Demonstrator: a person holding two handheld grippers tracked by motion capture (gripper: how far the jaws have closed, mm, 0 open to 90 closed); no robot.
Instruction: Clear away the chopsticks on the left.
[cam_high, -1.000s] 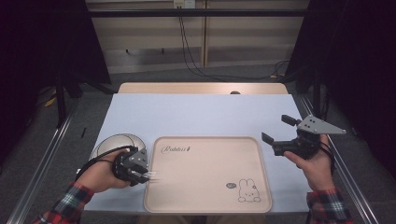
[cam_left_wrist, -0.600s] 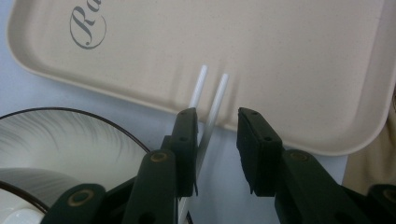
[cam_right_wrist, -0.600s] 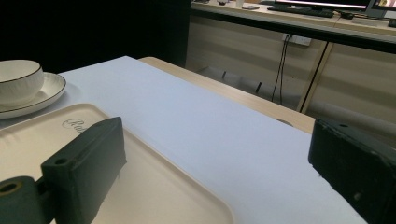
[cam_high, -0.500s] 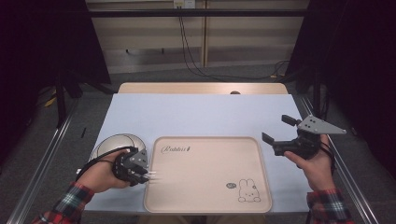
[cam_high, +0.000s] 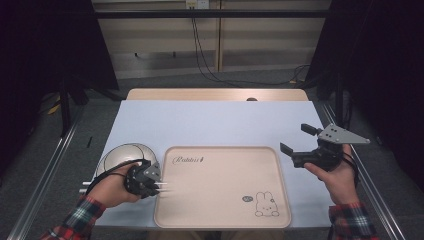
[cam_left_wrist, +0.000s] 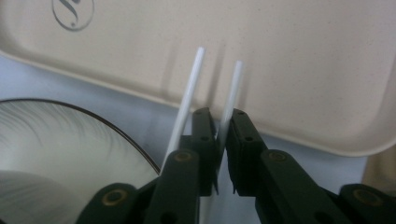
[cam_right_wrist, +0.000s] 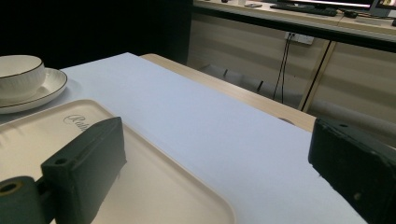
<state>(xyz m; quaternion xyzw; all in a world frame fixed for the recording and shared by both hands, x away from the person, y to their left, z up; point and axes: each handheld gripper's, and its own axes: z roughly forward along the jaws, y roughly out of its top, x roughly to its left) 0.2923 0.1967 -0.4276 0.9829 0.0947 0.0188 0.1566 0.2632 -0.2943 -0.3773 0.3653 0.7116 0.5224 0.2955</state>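
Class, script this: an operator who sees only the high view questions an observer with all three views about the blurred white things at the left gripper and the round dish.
Operator: What is the left gripper holding?
Observer: Two thin white sticks. Its fingers have just been closing, with one stick between them and the other beside them, tips over the tray.
Operator: And the dish?
Observer: It is a dark-rimmed bowl standing on a plate.
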